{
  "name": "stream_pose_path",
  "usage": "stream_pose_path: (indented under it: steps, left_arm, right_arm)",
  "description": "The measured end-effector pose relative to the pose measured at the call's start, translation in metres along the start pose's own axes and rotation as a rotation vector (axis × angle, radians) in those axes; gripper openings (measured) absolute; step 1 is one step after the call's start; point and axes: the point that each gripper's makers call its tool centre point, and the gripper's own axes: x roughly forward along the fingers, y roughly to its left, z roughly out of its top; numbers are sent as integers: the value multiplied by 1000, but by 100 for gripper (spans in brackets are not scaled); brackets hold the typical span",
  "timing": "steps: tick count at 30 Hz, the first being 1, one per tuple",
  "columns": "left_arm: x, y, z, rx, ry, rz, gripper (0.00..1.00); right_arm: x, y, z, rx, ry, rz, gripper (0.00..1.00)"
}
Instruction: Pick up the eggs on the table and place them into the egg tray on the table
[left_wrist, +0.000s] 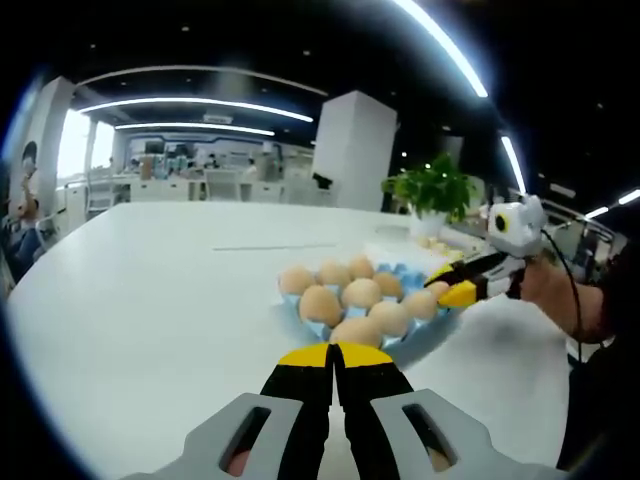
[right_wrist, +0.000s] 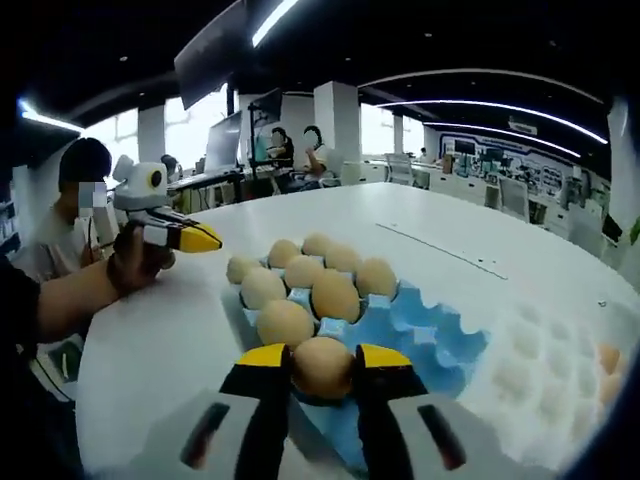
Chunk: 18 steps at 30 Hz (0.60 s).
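Observation:
A blue egg tray (right_wrist: 440, 345) lies on the white table (left_wrist: 150, 300), with several brown eggs (right_wrist: 335, 295) filling its left cups. My right gripper (right_wrist: 322, 358) is shut on a brown egg (right_wrist: 322, 368) at the tray's near edge, just beside the other eggs. In the left gripper view the tray (left_wrist: 300, 325) sits right ahead, and the right gripper (left_wrist: 452, 283) reaches it from the right with that egg (left_wrist: 437, 290) between its yellow tips. My left gripper (left_wrist: 335, 350) is shut on nothing, short of the tray. It hovers in a hand left of the tray as the left gripper (right_wrist: 200, 238).
A white egg tray (right_wrist: 540, 375) lies to the right of the blue one, with an egg (right_wrist: 605, 357) at its far end. A potted plant (left_wrist: 432, 190) stands at the table's far edge. People sit at desks (right_wrist: 75, 215) beyond the table.

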Motion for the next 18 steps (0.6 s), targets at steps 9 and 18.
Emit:
stream_pose_path:
  steps: [9, 18]
  left_arm:
    - [-1, 4, 0, 2, 1, 4, 1]
    - [-1, 4, -1, -11, 1, 11, 1]
  right_arm:
    - [0, 6, -4, -104, 227, 164, 27]
    - [-26, 2, 6, -227, 256, 183, 34]
